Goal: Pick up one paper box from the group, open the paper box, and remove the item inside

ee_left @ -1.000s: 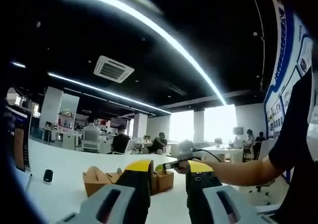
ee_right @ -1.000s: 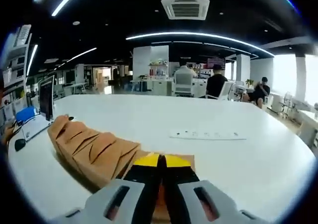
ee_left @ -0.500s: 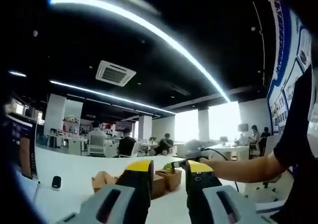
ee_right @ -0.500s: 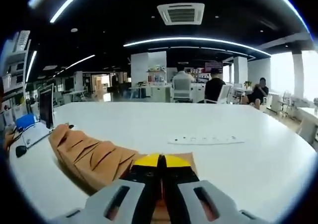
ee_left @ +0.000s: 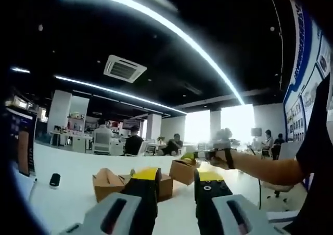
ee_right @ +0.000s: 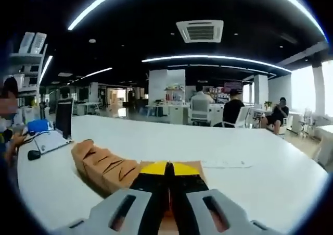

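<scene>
So, quick rundown with the white table (ee_right: 260,167) as the reference point:

Right gripper (ee_right: 167,168): jaws pressed together on the top edge of a brown paper box (ee_right: 195,167), yellow tips meeting right at the cardboard, so it's got a proper pinch on it.

Held box: in the left gripper view it's up in the air above the table (ee_left: 67,193), hanging off the right gripper (ee_left: 200,156) at the end of the person's outstretched arm (ee_left: 260,167). The brown paper box (ee_left: 183,171) looks clear of the surface.

Left gripper (ee_left: 177,175): jaws spread apart with a clear gap between the yellow tips, nothing in them, hovering above the table.

Group of boxes: a row of brown boxes (ee_right: 101,162) sits on the table just beside the held one in the right gripper view; in the left gripper view a couple of brown boxes (ee_left: 106,183) rest on the table behind the left jaw.

Other table stuff: laptop (ee_right: 57,133) and mouse (ee_right: 33,154) near the table's far edge, a power strip (ee_right: 223,163) lying flat on it, and a small dark object (ee_left: 53,180) off beside the boxes.

Beyond the table: people seated (ee_right: 234,110) at desks, well apart from it.
</scene>
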The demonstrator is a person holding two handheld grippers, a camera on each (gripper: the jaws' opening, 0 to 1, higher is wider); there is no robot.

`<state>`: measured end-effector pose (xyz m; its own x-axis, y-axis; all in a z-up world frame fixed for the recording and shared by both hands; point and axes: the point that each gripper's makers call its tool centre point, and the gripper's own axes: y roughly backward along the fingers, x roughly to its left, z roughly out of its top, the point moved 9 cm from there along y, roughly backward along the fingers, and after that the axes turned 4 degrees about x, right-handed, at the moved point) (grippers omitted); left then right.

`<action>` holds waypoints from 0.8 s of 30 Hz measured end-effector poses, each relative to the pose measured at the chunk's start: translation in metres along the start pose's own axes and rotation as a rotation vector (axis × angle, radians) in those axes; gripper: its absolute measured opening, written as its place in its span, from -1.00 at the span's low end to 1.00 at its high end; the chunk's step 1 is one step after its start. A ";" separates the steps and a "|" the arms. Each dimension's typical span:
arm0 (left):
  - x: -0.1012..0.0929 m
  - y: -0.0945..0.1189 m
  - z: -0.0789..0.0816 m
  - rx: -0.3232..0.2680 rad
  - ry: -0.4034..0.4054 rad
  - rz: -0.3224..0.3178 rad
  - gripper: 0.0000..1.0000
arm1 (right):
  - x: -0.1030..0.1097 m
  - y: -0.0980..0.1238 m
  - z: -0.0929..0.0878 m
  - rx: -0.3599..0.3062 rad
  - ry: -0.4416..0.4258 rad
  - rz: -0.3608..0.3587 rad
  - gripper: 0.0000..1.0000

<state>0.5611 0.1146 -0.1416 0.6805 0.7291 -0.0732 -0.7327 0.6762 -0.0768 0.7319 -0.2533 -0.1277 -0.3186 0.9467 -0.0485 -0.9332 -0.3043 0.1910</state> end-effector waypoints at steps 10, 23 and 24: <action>0.003 -0.003 -0.003 0.019 0.007 -0.006 -0.44 | 0.021 0.041 0.012 -0.050 0.040 0.225 -0.95; -0.005 -0.004 -0.001 0.020 0.008 -0.046 -0.44 | 0.072 0.065 0.024 -0.145 0.211 0.700 -0.95; -0.006 -0.004 -0.002 0.025 -0.001 -0.052 -0.44 | 0.077 0.065 0.024 -0.142 0.247 0.739 -0.95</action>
<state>0.5603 0.1073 -0.1424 0.7180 0.6927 -0.0686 -0.6960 0.7159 -0.0559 0.6513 -0.1979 -0.0952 -0.8761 0.4485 -0.1771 -0.4728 -0.8712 0.1324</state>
